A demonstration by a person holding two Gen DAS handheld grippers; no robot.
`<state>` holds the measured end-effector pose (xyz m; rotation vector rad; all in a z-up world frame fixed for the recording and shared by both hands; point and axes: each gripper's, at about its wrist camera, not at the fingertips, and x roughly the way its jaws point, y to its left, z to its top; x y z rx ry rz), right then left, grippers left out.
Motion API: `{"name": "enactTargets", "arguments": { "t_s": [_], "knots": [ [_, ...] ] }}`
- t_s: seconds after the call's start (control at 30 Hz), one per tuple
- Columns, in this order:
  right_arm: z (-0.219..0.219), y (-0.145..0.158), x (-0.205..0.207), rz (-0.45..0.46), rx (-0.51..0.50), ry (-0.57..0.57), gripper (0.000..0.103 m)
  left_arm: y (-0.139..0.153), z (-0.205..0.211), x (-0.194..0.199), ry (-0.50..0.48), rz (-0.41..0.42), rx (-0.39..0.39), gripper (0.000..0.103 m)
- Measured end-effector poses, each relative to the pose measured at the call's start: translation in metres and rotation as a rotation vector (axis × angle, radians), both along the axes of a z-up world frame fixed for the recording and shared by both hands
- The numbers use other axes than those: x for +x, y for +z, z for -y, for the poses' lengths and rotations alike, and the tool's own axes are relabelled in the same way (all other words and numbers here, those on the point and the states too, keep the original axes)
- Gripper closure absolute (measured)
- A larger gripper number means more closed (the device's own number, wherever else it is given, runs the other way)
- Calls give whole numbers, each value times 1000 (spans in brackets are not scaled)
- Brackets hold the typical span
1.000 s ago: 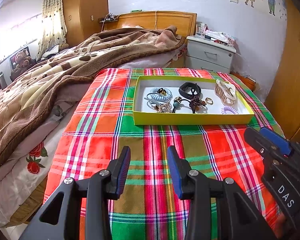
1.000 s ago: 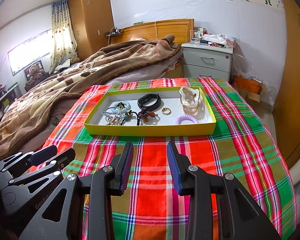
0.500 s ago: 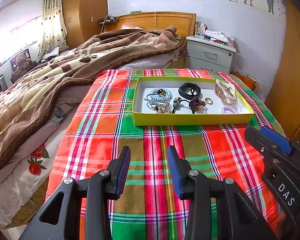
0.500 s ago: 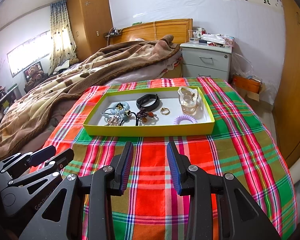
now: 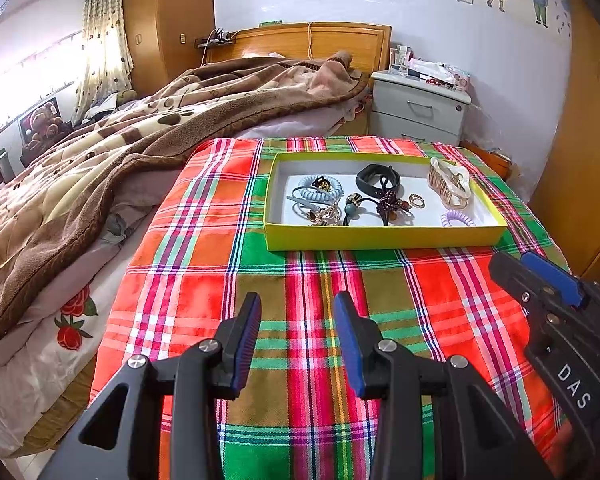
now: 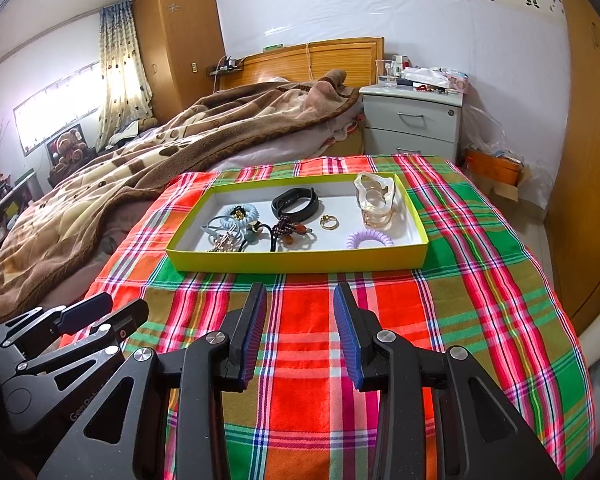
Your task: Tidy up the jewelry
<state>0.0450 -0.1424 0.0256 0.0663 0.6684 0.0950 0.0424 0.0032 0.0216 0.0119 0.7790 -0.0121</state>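
Observation:
A yellow tray (image 5: 380,238) (image 6: 296,262) lies on the plaid cloth. It holds a black band (image 6: 295,202), a gold ring (image 6: 329,222), a purple coil hair tie (image 6: 369,238), a pale hair claw (image 6: 376,200), blue coil ties (image 6: 236,216) and dark beaded ties (image 6: 288,230). My left gripper (image 5: 297,320) is open and empty, short of the tray's near edge. My right gripper (image 6: 300,312) is open and empty, also just short of the tray. Each gripper shows at the side of the other's view.
A plaid cloth (image 6: 480,264) covers the foot of the bed. A brown blanket (image 5: 100,160) is heaped to the left. A grey nightstand (image 6: 412,120) stands behind, a wooden wardrobe (image 6: 592,160) at the right, and an orange box (image 6: 494,168) on the floor.
Both grippers have moved slightly forward toward the tray. Their jaws stay open and the jewelry has not moved.

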Motion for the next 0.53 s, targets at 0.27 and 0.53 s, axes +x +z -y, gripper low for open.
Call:
{"name": "enactTargets", "arguments": {
  "t_s": [0.27,0.53],
  "knots": [
    [2,1,0,0,3,-4,67,1,0,0,1,1,-2,63],
    [3,1,1,-2,7,-9,67,0,0,0,3,6,-3,63]
  ]
}}
